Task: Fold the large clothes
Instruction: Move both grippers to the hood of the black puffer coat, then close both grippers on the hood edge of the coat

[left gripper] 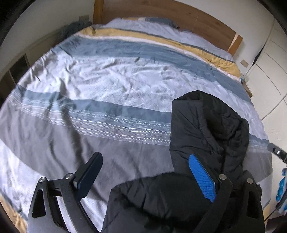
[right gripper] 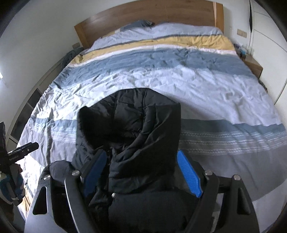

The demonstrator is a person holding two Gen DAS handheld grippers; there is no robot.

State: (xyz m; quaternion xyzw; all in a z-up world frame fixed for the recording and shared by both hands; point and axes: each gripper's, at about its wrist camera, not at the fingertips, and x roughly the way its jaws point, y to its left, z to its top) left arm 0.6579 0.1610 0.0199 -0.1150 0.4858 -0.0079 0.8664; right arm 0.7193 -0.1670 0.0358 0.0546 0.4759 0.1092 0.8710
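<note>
A black puffy hooded jacket point(left gripper: 206, 129) lies on the near part of the bed, hood toward the headboard. My left gripper point(left gripper: 143, 170) is open above the bed just left of the jacket; its right blue pad point(left gripper: 200, 177) lies over the jacket's fabric. In the right wrist view the jacket point(right gripper: 131, 125) fills the middle. My right gripper point(right gripper: 141, 168) is open with its jaws on both sides of the jacket's collar area, not closed on it.
The bed is covered by a striped duvet point(left gripper: 107, 75) in white, blue, grey and yellow. A wooden headboard point(right gripper: 143, 14) stands at the far end. A nightstand point(right gripper: 253, 64) is at the right, low shelves point(right gripper: 30, 105) at the left, a white wardrobe point(left gripper: 269, 71) at the far right.
</note>
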